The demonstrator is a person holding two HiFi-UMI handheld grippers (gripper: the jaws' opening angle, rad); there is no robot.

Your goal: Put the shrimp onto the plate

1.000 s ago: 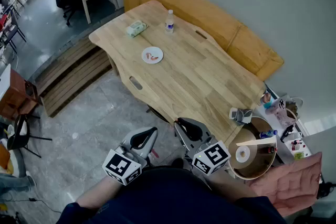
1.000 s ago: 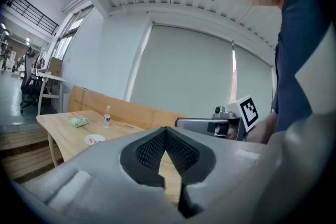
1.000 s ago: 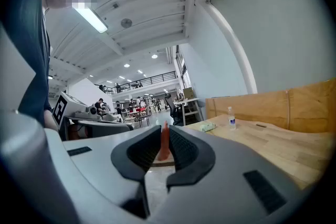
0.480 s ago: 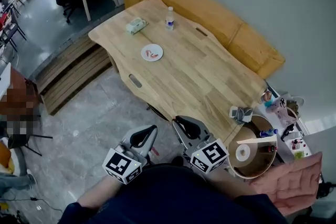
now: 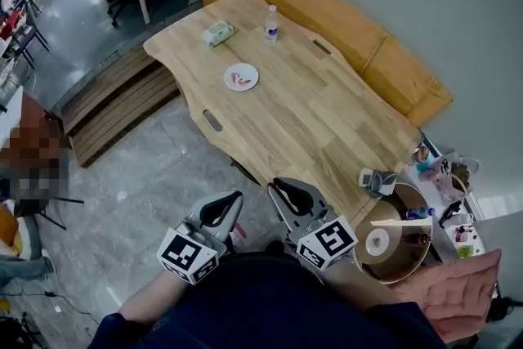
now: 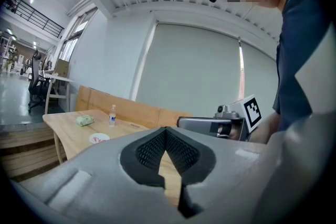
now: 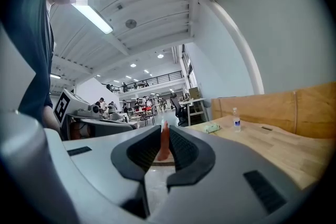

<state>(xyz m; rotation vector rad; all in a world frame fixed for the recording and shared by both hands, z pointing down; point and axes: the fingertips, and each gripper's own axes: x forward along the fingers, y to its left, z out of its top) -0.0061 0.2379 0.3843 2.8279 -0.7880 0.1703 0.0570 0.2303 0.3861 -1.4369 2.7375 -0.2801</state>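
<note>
Out over the grey floor (image 5: 155, 167) off the wooden tabletop (image 5: 310, 118), my right gripper (image 7: 164, 131) pinches a shrimp (image 7: 164, 145), my left gripper (image 6: 166, 131) is pressed together on nothing, and the plate (image 5: 250, 69) sits near the tabletop's left edge.

Water bottle (image 5: 271, 22), green pack (image 5: 217, 32); both on table (image 5: 319, 123)

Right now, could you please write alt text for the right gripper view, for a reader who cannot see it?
The right gripper is shut on a thin orange-pink shrimp, held upright between its jaws. Behind, to the right, a wooden table carries a small bottle and a green packet; the left gripper shows at the left.
</note>
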